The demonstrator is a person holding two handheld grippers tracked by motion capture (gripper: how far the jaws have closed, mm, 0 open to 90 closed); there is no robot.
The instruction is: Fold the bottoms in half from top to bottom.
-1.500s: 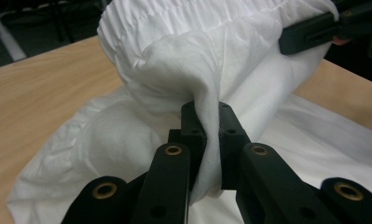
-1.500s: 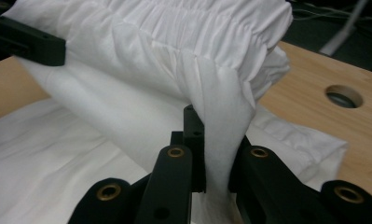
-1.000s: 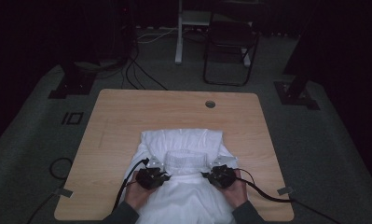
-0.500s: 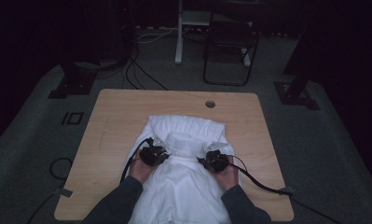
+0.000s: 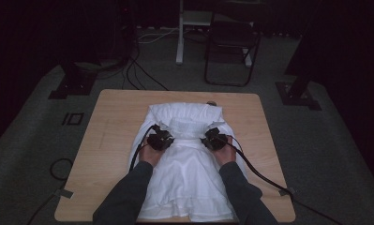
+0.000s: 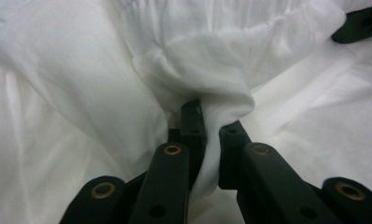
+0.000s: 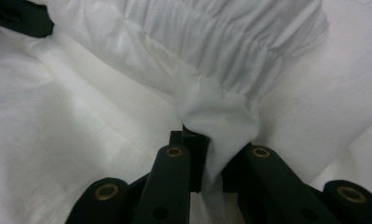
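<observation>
The garment (image 5: 187, 168) is white all over, with no print on it. The table (image 5: 109, 140) under it is light brown wood with faint pale streaks. The left gripper (image 5: 160, 139) and the right gripper (image 5: 215, 138) sit on the garment and are black; close up, their jaws have small gold rings. Black cables (image 5: 259, 171) run off beside the garment. The person's sleeves (image 5: 123, 197) near the garment are dark grey. The floor (image 5: 30, 154) around the table is grey, and the chair (image 5: 231, 47) past the table is black.
</observation>
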